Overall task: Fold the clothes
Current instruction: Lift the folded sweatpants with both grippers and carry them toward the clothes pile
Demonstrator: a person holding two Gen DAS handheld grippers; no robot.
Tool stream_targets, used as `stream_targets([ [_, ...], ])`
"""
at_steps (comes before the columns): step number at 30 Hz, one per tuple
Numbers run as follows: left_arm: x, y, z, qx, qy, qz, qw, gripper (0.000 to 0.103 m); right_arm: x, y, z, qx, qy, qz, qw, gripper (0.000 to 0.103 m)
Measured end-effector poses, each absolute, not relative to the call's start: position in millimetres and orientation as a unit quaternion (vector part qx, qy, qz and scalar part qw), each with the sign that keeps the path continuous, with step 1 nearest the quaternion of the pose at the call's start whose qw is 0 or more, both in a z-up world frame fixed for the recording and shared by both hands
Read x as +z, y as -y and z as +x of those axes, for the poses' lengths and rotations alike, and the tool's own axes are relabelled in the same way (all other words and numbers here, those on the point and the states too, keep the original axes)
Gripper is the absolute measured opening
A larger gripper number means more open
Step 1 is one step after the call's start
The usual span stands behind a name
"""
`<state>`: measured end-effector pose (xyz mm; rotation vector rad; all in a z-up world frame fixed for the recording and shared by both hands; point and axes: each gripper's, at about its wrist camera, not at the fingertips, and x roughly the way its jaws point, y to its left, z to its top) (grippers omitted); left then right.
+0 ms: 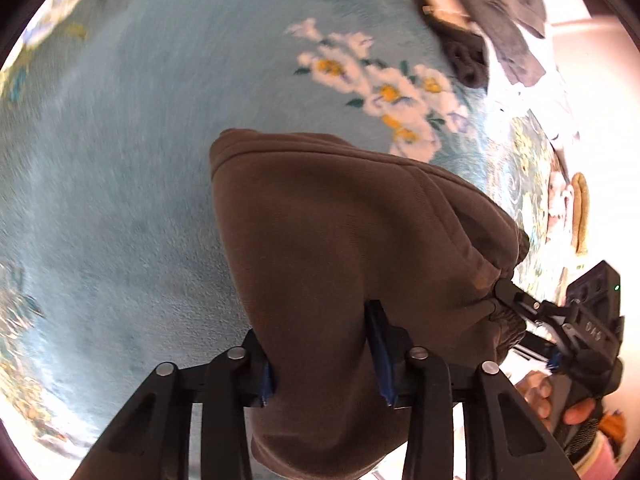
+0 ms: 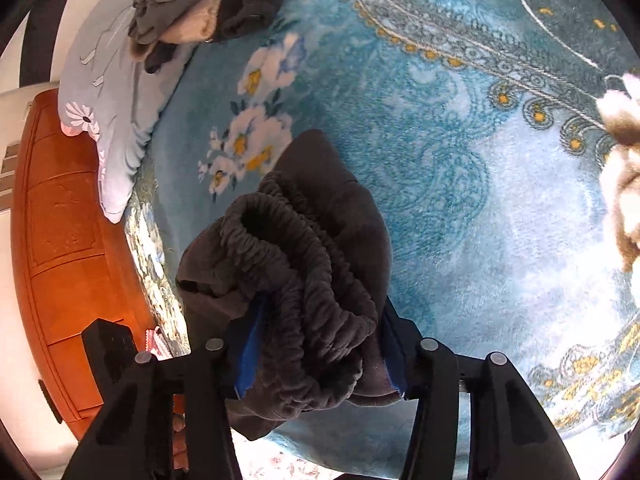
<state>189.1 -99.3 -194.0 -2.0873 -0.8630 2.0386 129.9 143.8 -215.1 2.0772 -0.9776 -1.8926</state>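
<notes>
A brown pair of sweatpants hangs bunched above a blue floral blanket. My left gripper is shut on the plain fabric, which fills the gap between its blue-padded fingers. The right gripper shows at the right of the left wrist view, pinching the gathered waistband. In the right wrist view the elastic waistband is bunched between the fingers of my right gripper, which is shut on it. The rest of the garment droops toward the blanket.
A pile of grey and dark clothes lies on a pale pillow at the bed's head. An orange wooden headboard runs along the left. A furry tan item sits at the right edge. A hand holds the right gripper.
</notes>
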Motion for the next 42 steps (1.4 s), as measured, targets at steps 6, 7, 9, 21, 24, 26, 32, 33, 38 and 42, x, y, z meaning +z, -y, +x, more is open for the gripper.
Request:
stream_targets([
  [6,-148,105,192,0.694,0.258,-0.668,0.08,0.04,-165,-121,151,-0.647,0.342,0.677,0.082,0.052],
  [7,-141,104,192,0.696,0.256,-0.665,0.086,0.04,-158,-118,153,-0.649,0.342,0.675,0.081,0.052],
  [9,-126,102,192,0.702,0.251,-0.66,0.098,0.04,-139,-115,156,-0.657,0.339,0.669,0.078,0.052],
  [21,-44,67,181,0.741,0.259,-0.606,0.129,0.041,-37,-136,139,-0.715,0.287,0.629,0.104,0.052],
  [24,-35,42,172,0.748,0.254,-0.601,0.117,0.041,-26,-156,133,-0.719,0.286,0.622,0.12,0.052],
  [26,-30,18,168,0.751,0.247,-0.603,0.106,0.041,-27,-177,128,-0.715,0.288,0.623,0.131,0.052],
  [32,-12,-82,150,0.753,0.237,-0.609,0.08,0.041,-28,-279,114,-0.701,0.308,0.623,0.161,0.052],
  [33,-10,-103,145,0.75,0.234,-0.613,0.083,0.041,-23,-297,113,-0.705,0.307,0.618,0.162,0.052],
  [38,0,-216,94,0.736,0.192,-0.637,0.127,0.041,-4,-407,112,-0.726,0.321,0.592,0.136,0.052],
  [42,10,-302,46,0.724,0.159,-0.647,0.178,0.041,7,-495,111,-0.743,0.354,0.559,0.099,0.052],
])
